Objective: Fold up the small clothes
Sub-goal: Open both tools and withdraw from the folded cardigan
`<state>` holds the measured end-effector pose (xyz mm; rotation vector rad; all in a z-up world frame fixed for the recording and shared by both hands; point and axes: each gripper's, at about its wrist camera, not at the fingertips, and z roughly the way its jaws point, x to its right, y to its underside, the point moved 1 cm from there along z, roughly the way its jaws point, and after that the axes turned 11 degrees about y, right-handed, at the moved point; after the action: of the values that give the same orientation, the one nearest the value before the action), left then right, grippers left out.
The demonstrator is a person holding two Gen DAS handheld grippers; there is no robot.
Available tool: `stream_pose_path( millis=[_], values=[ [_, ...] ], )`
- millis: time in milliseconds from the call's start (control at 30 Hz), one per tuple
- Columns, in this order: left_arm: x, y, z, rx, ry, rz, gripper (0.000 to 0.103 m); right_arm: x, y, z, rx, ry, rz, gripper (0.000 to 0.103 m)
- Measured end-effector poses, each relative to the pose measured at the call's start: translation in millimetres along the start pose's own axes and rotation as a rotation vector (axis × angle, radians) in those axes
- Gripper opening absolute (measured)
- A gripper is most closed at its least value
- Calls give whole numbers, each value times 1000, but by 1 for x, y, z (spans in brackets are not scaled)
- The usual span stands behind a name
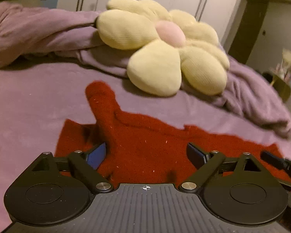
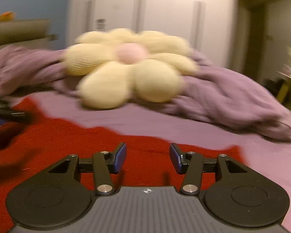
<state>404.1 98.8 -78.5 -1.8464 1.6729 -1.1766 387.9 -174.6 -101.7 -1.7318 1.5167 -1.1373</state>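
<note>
The red garment [image 1: 145, 145] lies flat on the bed [image 1: 29, 101] for folding; left claw [image 1: 146, 153] and right claw [image 2: 147, 158] hover spread, pinching nothing.

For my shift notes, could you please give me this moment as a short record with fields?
Surface: purple bedsheet
Garment: red knitted garment spread flat on the sheet, one sleeve pointing away
Left tool: open over the garment, nothing between its pads
Right tool: open over the garment's far edge, gripping nothing
Behind: yellow flower cushion on a rumpled purple blanket
Fold: not yet visible
</note>
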Motion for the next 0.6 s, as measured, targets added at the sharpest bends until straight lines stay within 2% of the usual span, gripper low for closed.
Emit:
stream_pose_path(
  millis=[100, 167, 200, 233, 267, 333, 433, 533, 600],
  values=[
    [1, 8, 18, 8, -43, 48, 93, -20, 7, 19, -41, -18, -57, 54],
    [1, 9, 26, 21, -87, 111, 94, -15, 16, 32, -44, 15, -74, 63],
    [0, 9, 30, 20, -120, 148, 94, -5, 17, 37, -53, 25, -41, 75],
    [-5, 9, 35, 14, -152, 162, 94, 9, 16, 43, -67, 29, 5, 76],
    [-11, 8, 37, 9, -167, 144, 94, 24, 15, 49, -79, 53, 50, 76],
    [-32, 5, 37, 22, -183, 46, 94, 53, 17, 60, -119, 113, 136, 72],
    [-64, 2, 32, 49, -159, -106, 94, 98, 24, 67, -140, 169, 246, 68],
    [-81, 2, 30, 54, -207, -169, 96, 124, 30, 69, -144, 172, 359, 64],
    [-98, 5, 24, 72, -184, -266, 96, 128, 33, 68, -139, 171, 377, 64]
  ],
)
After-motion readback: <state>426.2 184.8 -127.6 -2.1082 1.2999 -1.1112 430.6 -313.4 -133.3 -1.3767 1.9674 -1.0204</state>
